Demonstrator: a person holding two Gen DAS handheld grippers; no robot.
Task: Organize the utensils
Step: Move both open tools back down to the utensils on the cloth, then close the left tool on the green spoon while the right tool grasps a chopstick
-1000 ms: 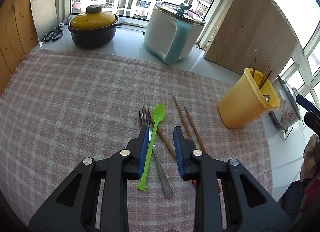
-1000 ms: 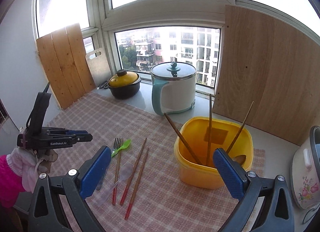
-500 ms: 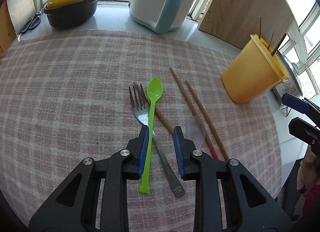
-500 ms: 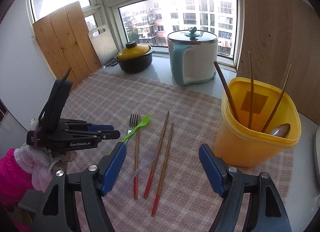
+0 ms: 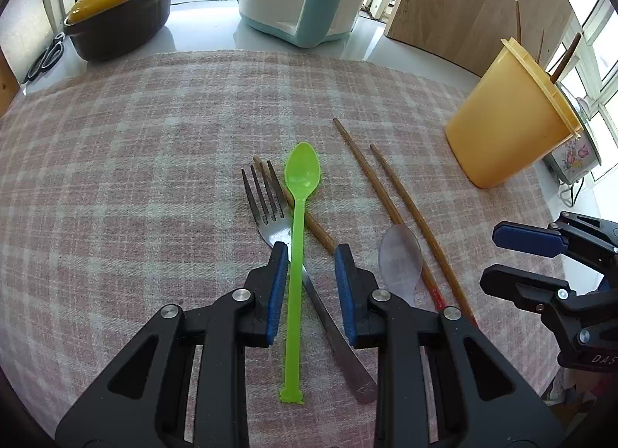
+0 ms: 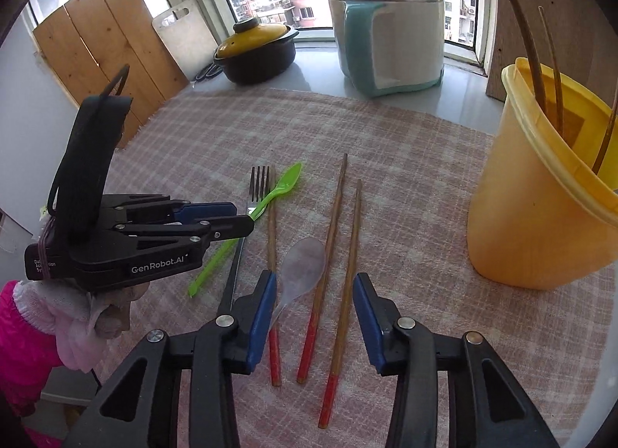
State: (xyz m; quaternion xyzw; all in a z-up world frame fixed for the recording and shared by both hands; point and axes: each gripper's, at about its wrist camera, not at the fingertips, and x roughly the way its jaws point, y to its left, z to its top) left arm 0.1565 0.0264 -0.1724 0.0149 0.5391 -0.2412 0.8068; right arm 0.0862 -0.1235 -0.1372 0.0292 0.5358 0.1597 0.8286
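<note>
I'm straddling the slim green plastic spoon (image 5: 296, 239) between my left gripper (image 5: 311, 255)'s partly open, empty fingers (ready to pinch); right gripper (image 6: 314, 293) gaping, empty.

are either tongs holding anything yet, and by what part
Nothing is held. The left tongs are open astride the green spoon's handle; the right tongs are open over the chopsticks.
</note>
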